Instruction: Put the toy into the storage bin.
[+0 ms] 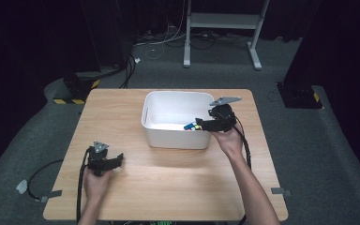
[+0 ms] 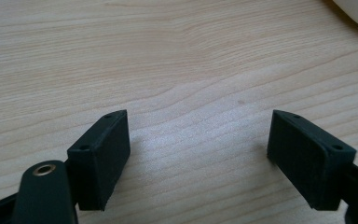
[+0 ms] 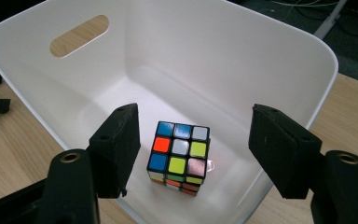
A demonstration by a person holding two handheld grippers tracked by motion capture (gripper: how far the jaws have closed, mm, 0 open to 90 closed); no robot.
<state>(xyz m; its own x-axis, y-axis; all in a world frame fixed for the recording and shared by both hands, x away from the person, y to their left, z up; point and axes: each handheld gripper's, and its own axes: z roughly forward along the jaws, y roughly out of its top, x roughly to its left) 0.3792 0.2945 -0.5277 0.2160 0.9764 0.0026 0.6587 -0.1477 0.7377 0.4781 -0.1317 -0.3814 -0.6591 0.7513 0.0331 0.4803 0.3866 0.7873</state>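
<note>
our right gripper (image 3: 193,154) hangs spread over the white bin (image 3: 270,51), the puzzle cube (image 3: 179,156) lying loose on the bin floor between and below its jaws, so only withdrawing seems left.

Cube (image 3: 179,156) sits in bin (image 1: 168,137), near its right wall; bin on table (image 1: 168,187), far centre; left gripper (image 1: 115,160) near-left of bin; right gripper (image 1: 201,123) over bin's right rim.

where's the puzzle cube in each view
High view: the puzzle cube lies in the white bin, at its near right corner by the right gripper.
Right gripper view: the cube sits low centre, on the bin floor between the open jaws.
Left gripper view: wooden table.
Shared landmark: the white bin.
</note>
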